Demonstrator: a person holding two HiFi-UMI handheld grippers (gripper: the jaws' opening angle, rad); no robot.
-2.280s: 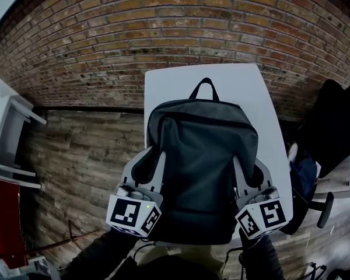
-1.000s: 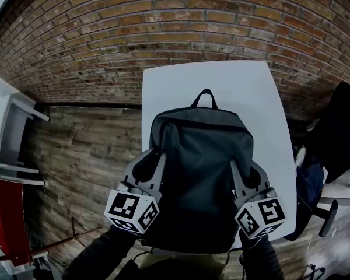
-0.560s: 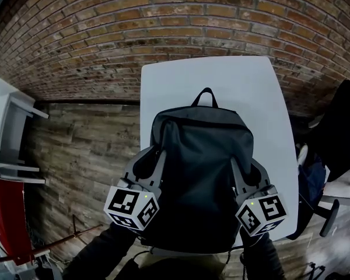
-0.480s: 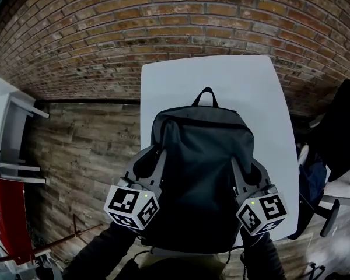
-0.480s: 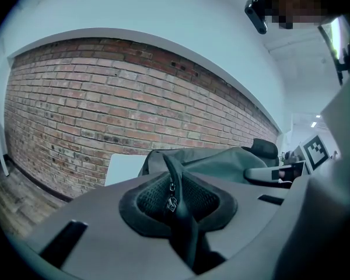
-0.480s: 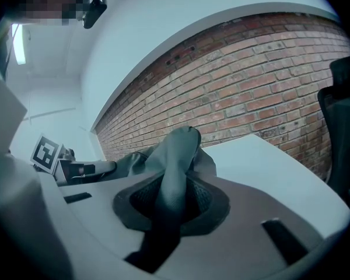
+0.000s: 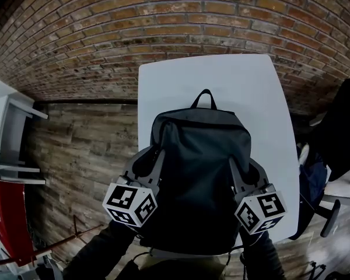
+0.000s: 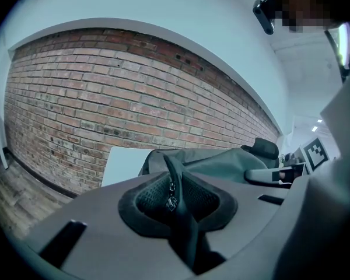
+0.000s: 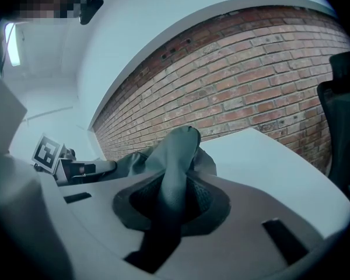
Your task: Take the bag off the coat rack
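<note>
Grey backpack is over the white table, at its near end. The left gripper is clamped on its zippered fabric, the right gripper pinching a fold too.

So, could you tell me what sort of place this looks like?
Probably an office or loft-style workspace: an exposed brick wall, wood-plank floor, a white table, and what looks like a dark office chair at right.

The backpack is made of dark grey matt cloth, with a small glinting zip pull. The table top is finished smooth, white and matt. The brick wall is left rough; the floor is laid in grained wood planks.
</note>
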